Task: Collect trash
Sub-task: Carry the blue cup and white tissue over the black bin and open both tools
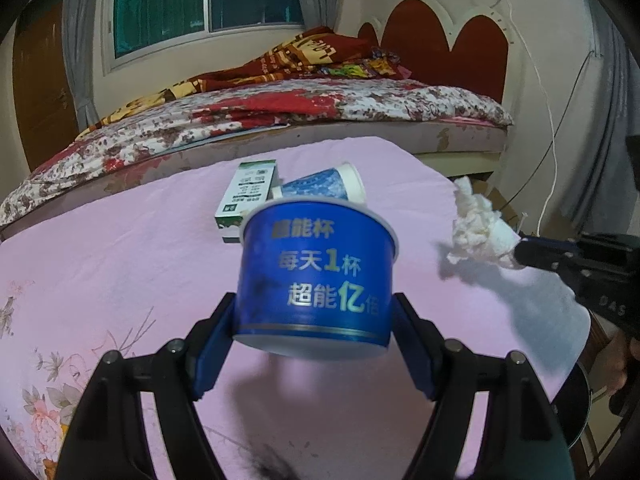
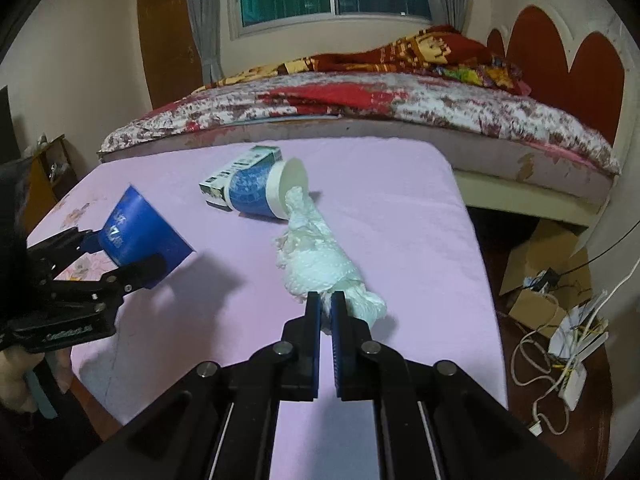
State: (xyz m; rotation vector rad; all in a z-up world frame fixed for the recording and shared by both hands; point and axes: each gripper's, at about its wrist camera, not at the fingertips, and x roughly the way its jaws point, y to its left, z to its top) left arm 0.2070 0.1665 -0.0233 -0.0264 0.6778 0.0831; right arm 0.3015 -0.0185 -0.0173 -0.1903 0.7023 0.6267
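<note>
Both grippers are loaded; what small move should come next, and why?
Probably carry both loads off toward a bin, which is not in view: the left gripper holds the blue cup, the right gripper pinches the crumpled tissue, both clear of the pink tablecloth.

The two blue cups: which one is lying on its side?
The paler blue cup beside the carton on the table; the dark blue cup is upright in the left gripper.

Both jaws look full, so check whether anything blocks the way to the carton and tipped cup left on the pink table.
Nothing on the table blocks the carton or tipped cup.
</note>
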